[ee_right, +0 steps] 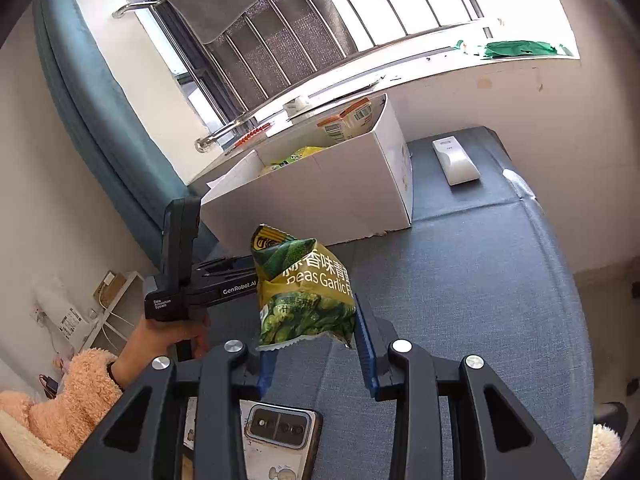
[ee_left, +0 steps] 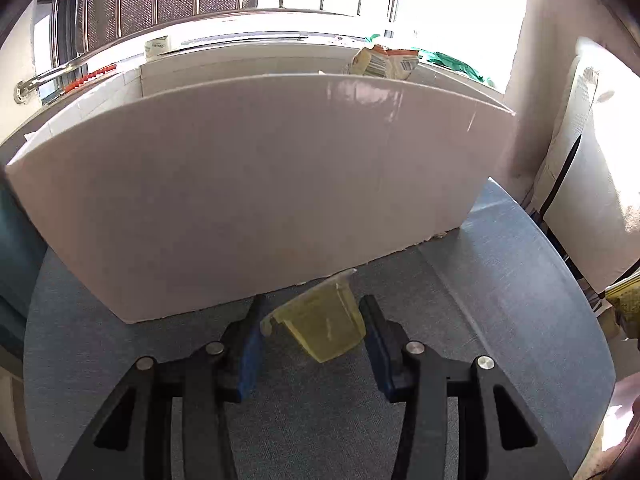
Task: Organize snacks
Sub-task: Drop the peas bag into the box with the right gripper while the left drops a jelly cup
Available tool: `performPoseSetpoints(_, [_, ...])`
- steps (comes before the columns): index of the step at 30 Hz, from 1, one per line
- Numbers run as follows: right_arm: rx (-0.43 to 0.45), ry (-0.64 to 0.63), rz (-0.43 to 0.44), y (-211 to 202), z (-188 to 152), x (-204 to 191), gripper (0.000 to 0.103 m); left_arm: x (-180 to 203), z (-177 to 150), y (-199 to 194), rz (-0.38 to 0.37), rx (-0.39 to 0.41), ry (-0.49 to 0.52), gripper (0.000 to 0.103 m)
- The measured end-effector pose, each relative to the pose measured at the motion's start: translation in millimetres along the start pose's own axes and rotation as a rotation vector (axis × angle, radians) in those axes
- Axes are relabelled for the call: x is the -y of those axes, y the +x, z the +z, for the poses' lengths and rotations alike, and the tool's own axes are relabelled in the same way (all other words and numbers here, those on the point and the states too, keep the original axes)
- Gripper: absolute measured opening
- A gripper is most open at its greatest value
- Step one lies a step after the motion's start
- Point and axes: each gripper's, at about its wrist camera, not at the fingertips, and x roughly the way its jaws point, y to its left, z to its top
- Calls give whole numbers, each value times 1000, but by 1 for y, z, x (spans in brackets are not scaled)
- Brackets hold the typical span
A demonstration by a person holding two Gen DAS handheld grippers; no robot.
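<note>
A pale yellow jelly cup (ee_left: 324, 326) lies on its side on the blue-grey cloth surface (ee_left: 500, 280), just in front of the white cardboard box (ee_left: 260, 180). My left gripper (ee_left: 314, 340) has a blue pad against each side of the cup. My right gripper (ee_right: 316, 356) is shut on the lower edge of a green garlic-peas bag (ee_right: 304, 292) and holds it up above the surface, short of the box (ee_right: 320, 196). Inside the box are yellow-green bags (ee_right: 296, 156) and orange-white packets (ee_right: 348, 120). The peas bag hides the left gripper's fingertips in the right wrist view.
A white remote-like device (ee_right: 456, 160) lies right of the box. A phone (ee_right: 280, 436) lies under my right gripper. A hand (ee_right: 168, 332) in a fluffy peach sleeve (ee_right: 80, 392) holds the left tool. A teal curtain (ee_right: 80, 100) hangs left; a barred window is behind.
</note>
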Motion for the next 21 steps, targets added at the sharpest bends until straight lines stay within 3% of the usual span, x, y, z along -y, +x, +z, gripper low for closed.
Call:
performPoseSetpoints(6, [1, 9, 34, 3, 3, -5, 37, -6, 3, -68, -49, 130, -20, 50])
performPoseSetpoints(12, [40, -29, 59, 8, 44, -19, 37, -25, 33, -132, -96, 277, -38, 50])
performPoseSetpoints(16, [64, -50, 52, 22, 95, -23, 37, -35, 74, -133, -81, 312, -45, 50])
performPoseSetpoints(21, [29, -62, -21, 66, 157, -17, 37, -57, 120, -105, -58, 281, -72, 50])
